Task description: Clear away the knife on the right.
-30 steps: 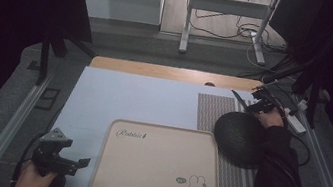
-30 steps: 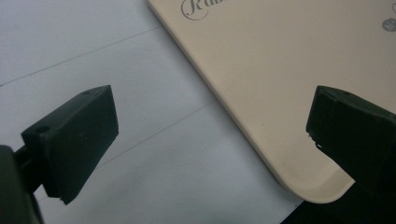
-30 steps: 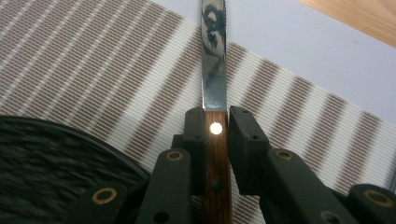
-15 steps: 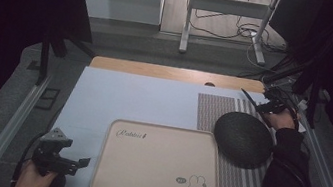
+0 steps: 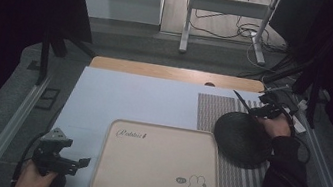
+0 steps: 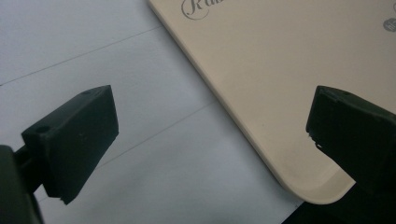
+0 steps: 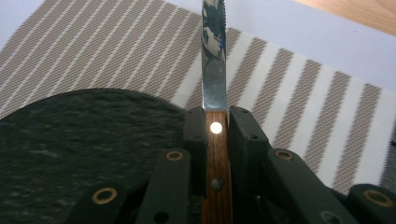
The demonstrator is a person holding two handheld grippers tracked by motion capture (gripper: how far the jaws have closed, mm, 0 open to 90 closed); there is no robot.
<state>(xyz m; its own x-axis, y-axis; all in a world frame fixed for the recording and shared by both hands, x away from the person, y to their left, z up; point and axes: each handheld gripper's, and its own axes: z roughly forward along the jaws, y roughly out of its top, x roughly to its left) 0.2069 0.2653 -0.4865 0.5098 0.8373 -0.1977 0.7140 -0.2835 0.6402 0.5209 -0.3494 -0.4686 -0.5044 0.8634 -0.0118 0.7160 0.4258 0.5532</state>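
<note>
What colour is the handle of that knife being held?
Reddish-brown wood with pale metal rivets; the knife handle shows best in the right gripper view, clamped in the right gripper.

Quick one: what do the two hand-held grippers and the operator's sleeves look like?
Both are black. The left hand-held gripper carries a grey three-cornered plate on top; its jaws end in blocky, wedge-shaped black pads. The right hand-held gripper has linkage arms with brass-coloured rivets. A dark long sleeve covers the right arm.
</note>
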